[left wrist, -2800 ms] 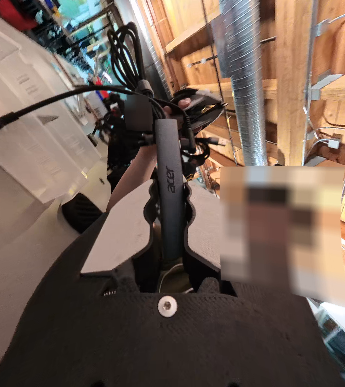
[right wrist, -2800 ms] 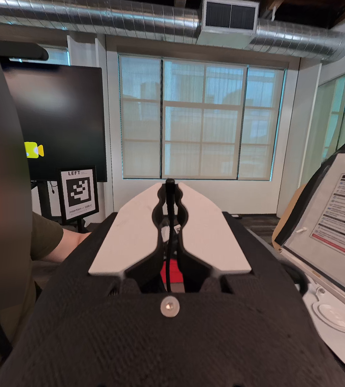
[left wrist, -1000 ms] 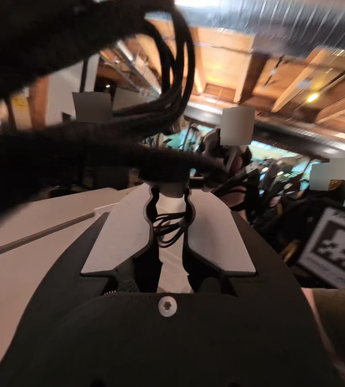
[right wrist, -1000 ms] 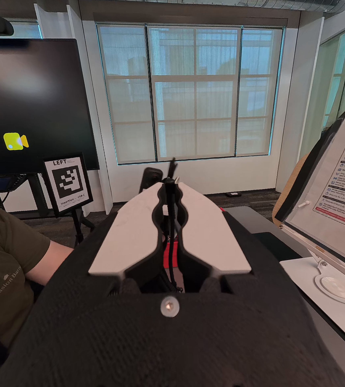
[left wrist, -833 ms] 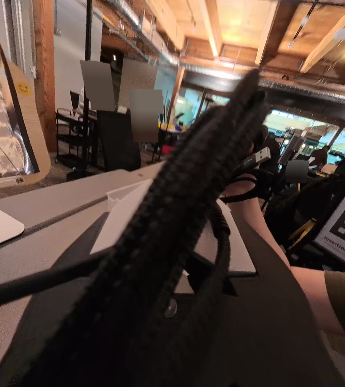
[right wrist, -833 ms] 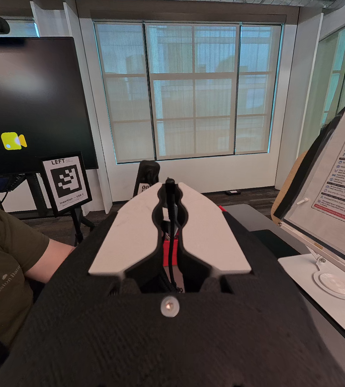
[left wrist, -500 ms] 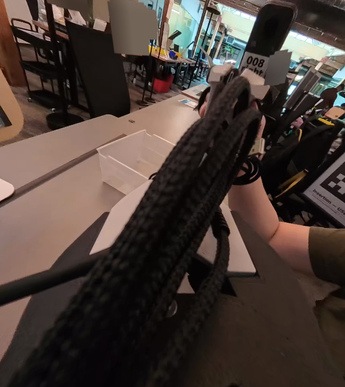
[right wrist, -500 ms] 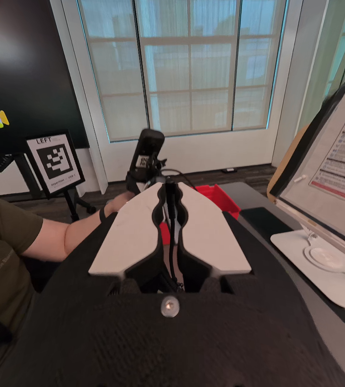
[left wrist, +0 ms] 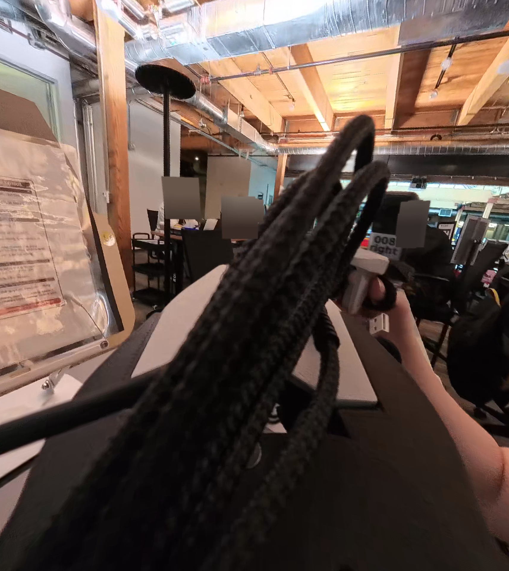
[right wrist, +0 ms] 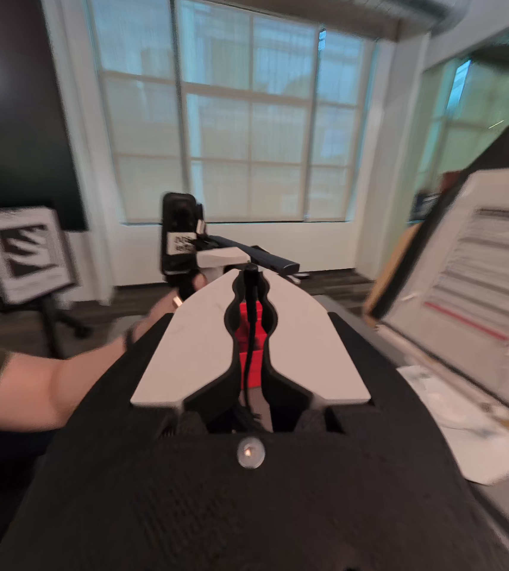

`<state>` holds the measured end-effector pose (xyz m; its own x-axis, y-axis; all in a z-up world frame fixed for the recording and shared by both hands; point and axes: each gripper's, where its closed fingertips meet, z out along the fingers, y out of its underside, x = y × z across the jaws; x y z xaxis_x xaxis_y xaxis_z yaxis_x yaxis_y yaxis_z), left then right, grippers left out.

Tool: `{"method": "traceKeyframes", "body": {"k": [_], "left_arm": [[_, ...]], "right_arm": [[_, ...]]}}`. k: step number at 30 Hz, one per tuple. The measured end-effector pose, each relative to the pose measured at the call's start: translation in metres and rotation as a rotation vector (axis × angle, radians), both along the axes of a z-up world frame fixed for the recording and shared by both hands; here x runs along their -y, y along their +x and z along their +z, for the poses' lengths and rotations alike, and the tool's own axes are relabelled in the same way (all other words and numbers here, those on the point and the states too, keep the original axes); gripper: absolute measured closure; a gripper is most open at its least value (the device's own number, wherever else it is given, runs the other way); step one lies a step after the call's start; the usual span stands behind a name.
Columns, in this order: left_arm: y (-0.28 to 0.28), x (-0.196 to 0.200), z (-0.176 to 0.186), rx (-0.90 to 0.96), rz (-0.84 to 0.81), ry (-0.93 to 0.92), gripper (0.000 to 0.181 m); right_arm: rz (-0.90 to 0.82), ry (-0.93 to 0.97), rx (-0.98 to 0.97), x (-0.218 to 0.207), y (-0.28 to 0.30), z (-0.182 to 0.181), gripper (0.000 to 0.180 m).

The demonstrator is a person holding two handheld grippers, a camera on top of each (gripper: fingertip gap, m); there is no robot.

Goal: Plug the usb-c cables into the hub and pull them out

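Cable (right wrist: 250, 312) pinched between right gripper (right wrist: 250, 278) jaws (tip protruding).

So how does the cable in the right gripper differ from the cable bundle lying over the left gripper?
The thin cable is one slim smooth strand; the braided bundle is several thick woven loops. The thin cable is pinched straight between the right gripper's fingers; the braided bundle drapes loose over the left gripper, which grips the hub, and hides its fingers in its own view. Both are black.
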<state>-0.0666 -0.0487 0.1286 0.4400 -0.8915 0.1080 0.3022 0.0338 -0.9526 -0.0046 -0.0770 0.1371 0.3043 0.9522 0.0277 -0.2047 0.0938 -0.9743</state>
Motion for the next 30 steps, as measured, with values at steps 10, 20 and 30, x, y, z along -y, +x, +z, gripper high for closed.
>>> {"method": "traceKeyframes", "body": {"k": [10, 20, 30], "left_arm": [[-0.01, -0.02, -0.02, -0.341, 0.135, -0.096, 0.134], [-0.025, -0.04, -0.06, -0.438, 0.131, -0.279, 0.158], [-0.041, -0.051, -0.082, -0.55, 0.186, -0.358, 0.116]], "right_arm": [[-0.471, 0.389, 0.317, -0.02, -0.012, -0.016, 0.172], [-0.627, 0.606, 0.578, -0.05, -0.058, -0.071, 0.171], [-0.707, 0.612, 0.627, -0.063, -0.081, -0.103, 0.172]]}}
